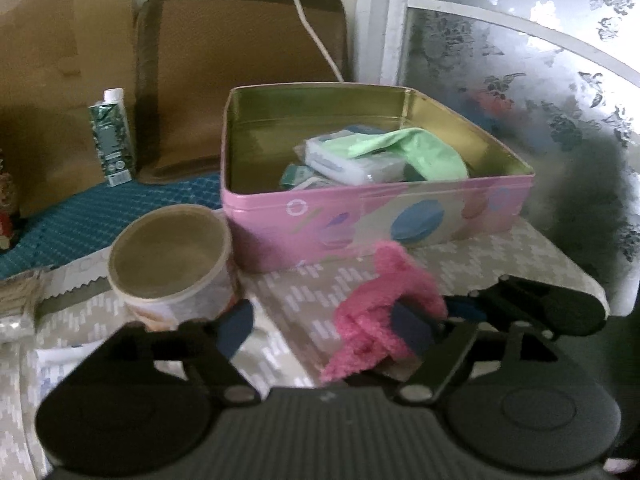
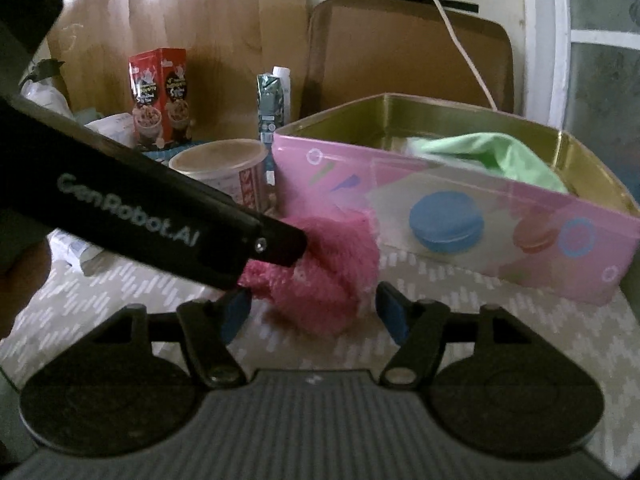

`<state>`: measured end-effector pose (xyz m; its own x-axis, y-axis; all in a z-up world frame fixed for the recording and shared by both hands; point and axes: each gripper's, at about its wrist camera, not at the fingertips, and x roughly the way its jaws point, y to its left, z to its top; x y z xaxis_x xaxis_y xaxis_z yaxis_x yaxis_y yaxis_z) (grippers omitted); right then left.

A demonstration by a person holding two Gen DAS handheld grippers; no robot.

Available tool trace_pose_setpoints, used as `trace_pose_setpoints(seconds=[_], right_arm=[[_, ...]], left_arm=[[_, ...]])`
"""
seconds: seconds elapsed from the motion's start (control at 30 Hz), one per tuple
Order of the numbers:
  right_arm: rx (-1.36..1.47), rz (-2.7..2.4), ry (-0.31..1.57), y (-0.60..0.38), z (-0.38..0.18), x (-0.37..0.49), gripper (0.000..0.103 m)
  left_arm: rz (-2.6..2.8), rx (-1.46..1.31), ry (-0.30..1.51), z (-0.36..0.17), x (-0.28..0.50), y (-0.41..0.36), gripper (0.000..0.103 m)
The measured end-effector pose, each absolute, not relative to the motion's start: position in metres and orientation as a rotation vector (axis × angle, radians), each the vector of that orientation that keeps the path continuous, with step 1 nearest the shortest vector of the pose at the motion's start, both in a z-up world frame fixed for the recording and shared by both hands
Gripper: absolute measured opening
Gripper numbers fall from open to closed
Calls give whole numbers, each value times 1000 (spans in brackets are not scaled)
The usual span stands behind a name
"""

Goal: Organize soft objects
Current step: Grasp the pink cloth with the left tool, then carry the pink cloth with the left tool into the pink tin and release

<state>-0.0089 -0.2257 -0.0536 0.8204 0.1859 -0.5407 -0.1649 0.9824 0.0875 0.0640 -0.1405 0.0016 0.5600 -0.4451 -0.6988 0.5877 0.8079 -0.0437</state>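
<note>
A fuzzy pink cloth [image 1: 372, 320] lies bunched on the patterned tabletop [image 1: 304, 292] in front of a pink tin [image 1: 360, 220]. My left gripper [image 1: 324, 328] stands open, and the cloth drapes over its right finger without being pinched. In the right wrist view the pink cloth [image 2: 320, 280] sits between the spread fingers of my right gripper [image 2: 314, 312], which is open, its pads not pressing. The black left gripper reaches in from the upper left, one finger [image 2: 280, 244] touching the cloth. The pink tin [image 2: 480, 208] holds a green cloth [image 1: 420, 152] [image 2: 500, 152] and white tissue packs [image 1: 352, 160].
A round paper tub [image 1: 168, 256] [image 2: 220, 164] stands left of the tin. Behind it are a green carton [image 1: 110, 136] [image 2: 272, 108] and a red box [image 2: 160, 96]. A brown cushion [image 1: 240, 72] leans on the wall. A frosted window [image 1: 540, 80] is at the right.
</note>
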Motion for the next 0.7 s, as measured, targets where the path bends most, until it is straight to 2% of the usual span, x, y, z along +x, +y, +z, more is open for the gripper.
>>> trace_pose_setpoints(seconds=[0.1,0.13,0.7], right_arm=[[27,185,582,-223,-54,-11,71],[28,186,582,-223,-54,-11,71],[5,193,484,-217,-49,-27,70]], left_arm=[[-582,220,755,0,64,-141,98],[-571,226,751,-1,64,-140,99],[-644,233,700,10,48,-139,98]])
